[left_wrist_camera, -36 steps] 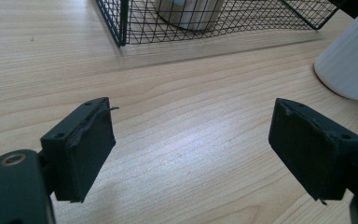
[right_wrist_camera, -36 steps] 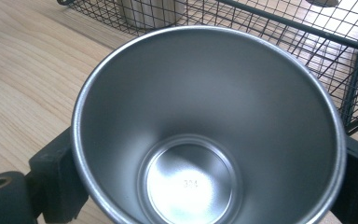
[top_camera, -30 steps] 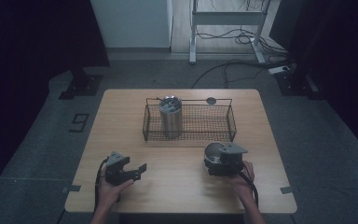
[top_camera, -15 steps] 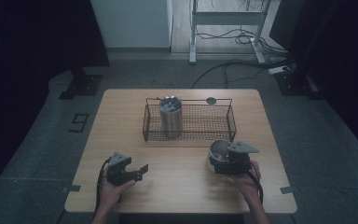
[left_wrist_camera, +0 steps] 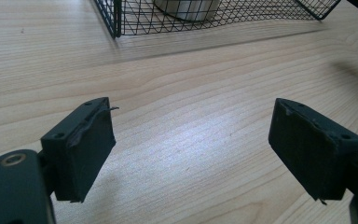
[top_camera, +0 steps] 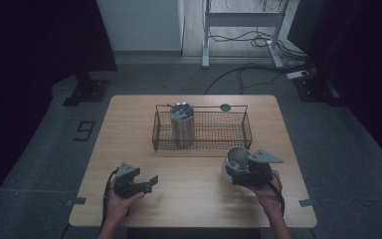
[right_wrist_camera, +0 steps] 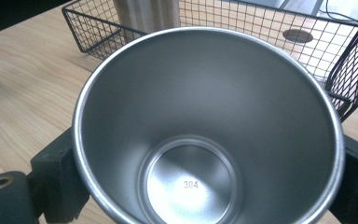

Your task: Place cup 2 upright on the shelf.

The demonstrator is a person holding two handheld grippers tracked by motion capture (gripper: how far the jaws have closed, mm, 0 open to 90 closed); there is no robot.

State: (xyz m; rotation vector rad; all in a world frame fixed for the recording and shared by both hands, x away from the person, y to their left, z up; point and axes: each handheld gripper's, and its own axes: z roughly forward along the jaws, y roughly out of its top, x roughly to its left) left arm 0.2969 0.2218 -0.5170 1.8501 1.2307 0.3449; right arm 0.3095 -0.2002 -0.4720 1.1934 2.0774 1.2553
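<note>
Inside, the right gripper view reads "304" on the cup (right_wrist_camera: pixel 208 135).

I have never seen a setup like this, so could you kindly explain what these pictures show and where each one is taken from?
No robot here: a person at a wooden table holds a hand-held gripper in each hand. The high view looks down from above the person. The other two come from cameras riding on each gripper, looking along its black jaws. On the table stands a black wire basket with a lidded steel tumbler upright in its left end. The right hand-held gripper clamps an open steel cup; its own view looks straight into the cup. The left hand-held gripper holds nothing, and in its own view its jaws stand apart over bare wood.
</note>
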